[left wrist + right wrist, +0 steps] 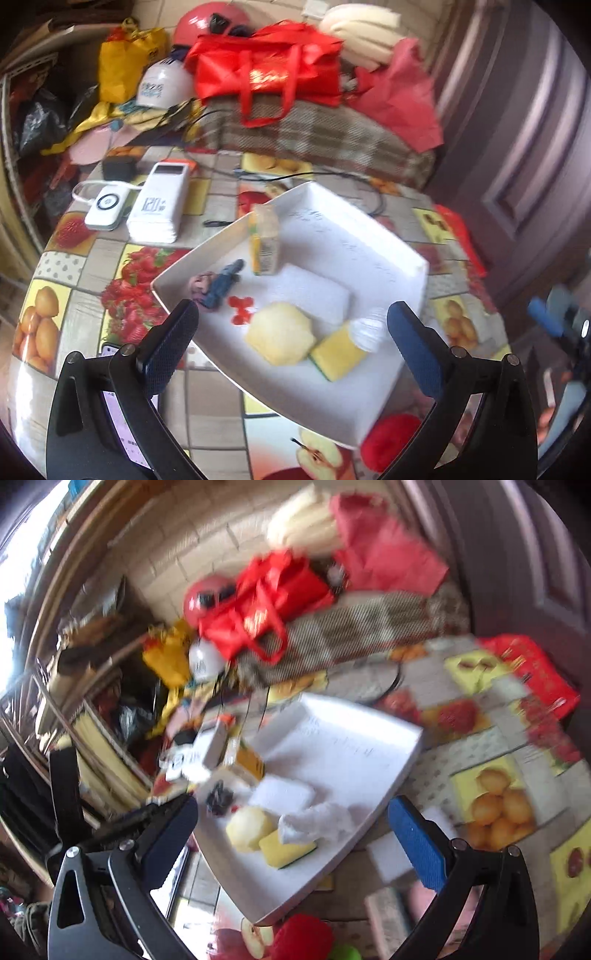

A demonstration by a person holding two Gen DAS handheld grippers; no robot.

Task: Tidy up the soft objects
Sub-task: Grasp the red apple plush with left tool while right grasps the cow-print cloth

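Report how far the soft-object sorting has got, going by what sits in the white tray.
Done: the white tray already holds a yellow sponge, a pale yellow puff, a white pad, a crumpled white tissue and a small carton.
In hand: nothing; left gripper and right gripper hover open over the tray.
Left: a red fluffy object and a white block lie outside it.

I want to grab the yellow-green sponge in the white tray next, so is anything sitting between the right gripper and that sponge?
Partly. The right gripper is open and points at the yellow-green sponge, with nothing between them. But a crumpled white tissue lies on the sponge's far edge, and the pale yellow sponge sits right against its left side.
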